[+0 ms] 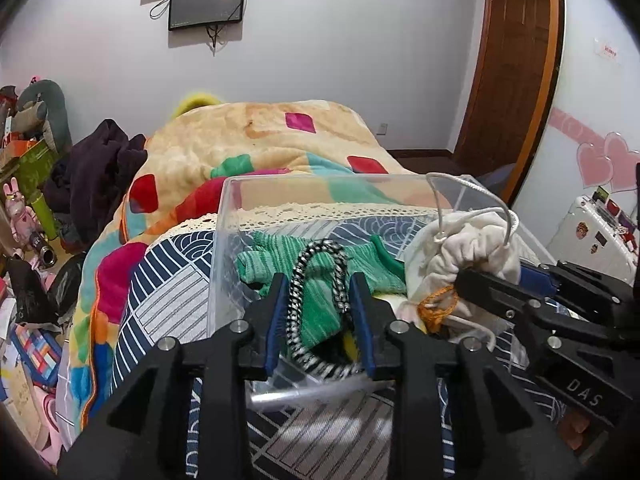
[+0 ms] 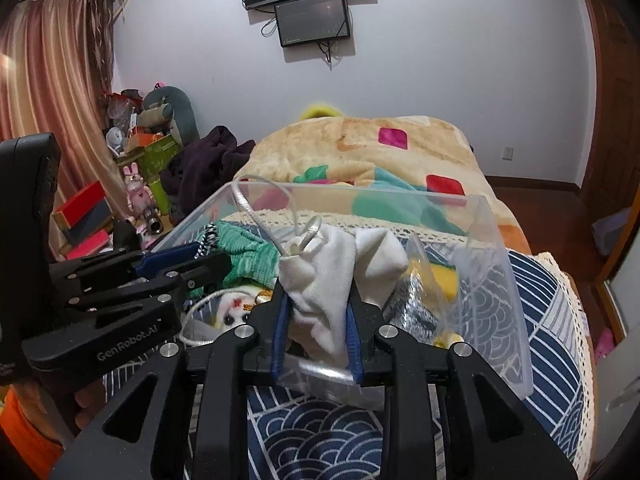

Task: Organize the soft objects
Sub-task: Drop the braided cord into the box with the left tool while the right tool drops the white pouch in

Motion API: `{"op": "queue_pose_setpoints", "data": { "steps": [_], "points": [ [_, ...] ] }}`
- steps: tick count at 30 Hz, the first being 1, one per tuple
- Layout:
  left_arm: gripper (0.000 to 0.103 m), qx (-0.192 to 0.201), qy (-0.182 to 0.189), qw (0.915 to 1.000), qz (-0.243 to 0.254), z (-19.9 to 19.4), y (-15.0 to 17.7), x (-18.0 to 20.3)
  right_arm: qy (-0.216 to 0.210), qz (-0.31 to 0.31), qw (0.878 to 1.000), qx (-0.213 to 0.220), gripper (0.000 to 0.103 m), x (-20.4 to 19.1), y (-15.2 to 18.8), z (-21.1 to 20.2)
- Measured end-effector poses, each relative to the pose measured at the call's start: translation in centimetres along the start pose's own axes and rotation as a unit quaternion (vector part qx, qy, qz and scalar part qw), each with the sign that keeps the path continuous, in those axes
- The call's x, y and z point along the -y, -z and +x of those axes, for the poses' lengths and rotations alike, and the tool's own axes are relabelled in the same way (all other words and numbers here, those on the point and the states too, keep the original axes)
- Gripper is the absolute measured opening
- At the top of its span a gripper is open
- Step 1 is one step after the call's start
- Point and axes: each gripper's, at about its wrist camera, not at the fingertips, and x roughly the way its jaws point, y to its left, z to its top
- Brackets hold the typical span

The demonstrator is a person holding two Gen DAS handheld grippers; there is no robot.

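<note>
A clear plastic box (image 1: 224,240) (image 2: 500,264) stands on the blue-and-white patterned cloth (image 1: 168,280). My left gripper (image 1: 318,292) reaches over the box's near wall, its jaws on either side of a black-and-white braided cord (image 1: 316,264) lying on a green knit cloth (image 1: 320,312). My right gripper (image 2: 318,300) is shut on a white drawstring pouch (image 2: 332,276) (image 1: 460,256), held over the box. A small white plush (image 2: 236,308), a yellow sponge (image 2: 442,278) and a clear bag (image 2: 420,312) lie inside.
The bed carries a colourful fleece blanket (image 1: 260,140) (image 2: 360,152) behind the box. A dark garment (image 1: 96,168) and clutter with toys (image 1: 24,216) sit to the left. A wooden door (image 1: 516,60) and a white suitcase (image 1: 596,232) are to the right.
</note>
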Motion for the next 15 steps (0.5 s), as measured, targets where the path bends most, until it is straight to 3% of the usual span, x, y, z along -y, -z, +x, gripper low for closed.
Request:
{"op": "queue_pose_setpoints", "data": {
  "steps": [5,15],
  "points": [
    [0.038,0.017,0.008,0.9998,0.0,-1.9,0.3,0.1,0.011,-0.002,1.0,0.004,0.04,0.1,0.1,-0.8],
    [0.039,0.092,0.021,0.9954,0.015,-8.2,-0.4,1.4,0.012,-0.004,0.998,0.062,0.041,-0.2,-1.0,-5.8]
  ]
}}
